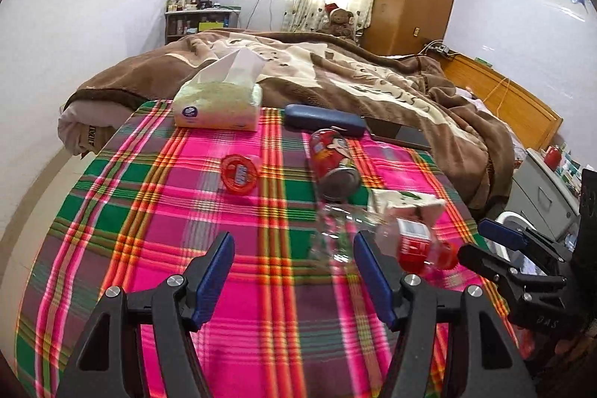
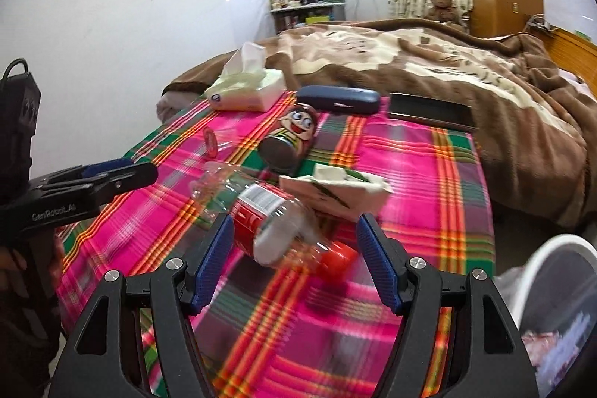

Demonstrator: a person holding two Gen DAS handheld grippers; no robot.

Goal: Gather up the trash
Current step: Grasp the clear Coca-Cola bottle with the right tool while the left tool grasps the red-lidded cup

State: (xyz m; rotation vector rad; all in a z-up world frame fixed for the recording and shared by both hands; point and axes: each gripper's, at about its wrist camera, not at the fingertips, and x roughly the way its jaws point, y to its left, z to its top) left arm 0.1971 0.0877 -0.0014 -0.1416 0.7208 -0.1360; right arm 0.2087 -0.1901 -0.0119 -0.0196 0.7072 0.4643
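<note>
We have the right gripper [image 2: 293, 260] spread wide and lined up on the bottle [image 2: 272, 211], which lies on its side on the plaid cloth [image 2: 429, 174] over the bed, red cap [image 2: 337, 254] toward us. The bottle's neck end sits between the two blue fingers [image 2: 214, 262], but nothing is clamped yet, and we cannot tell whether a finger already touches the plastic. The left gripper [image 1: 294, 280] is open too and grasps nothing; it hovers over bare cloth just left of the bottle's clear base.

The step in hand, as we judge it, is picking up the bottle for the bin [image 2: 559, 286], whose white rim shows at lower right in the right wrist view.

To do it well we should push a little further forward so the fingers straddle the labelled body, not the tapering neck, where a round, slick bottle could squirt out. We close across its width, gently, since thin plastic crumples and may twist. The bottle touches the torn carton [image 2: 335, 191] behind it and lies near the can [image 2: 289, 140], so we lift straight up to avoid dragging either along. The lid [image 1: 238, 173], the carton and the can look like trash still to collect; the tissues [image 1: 220, 103], the case [image 1: 324, 120] and the phone [image 2: 429, 110] should stay.
</note>
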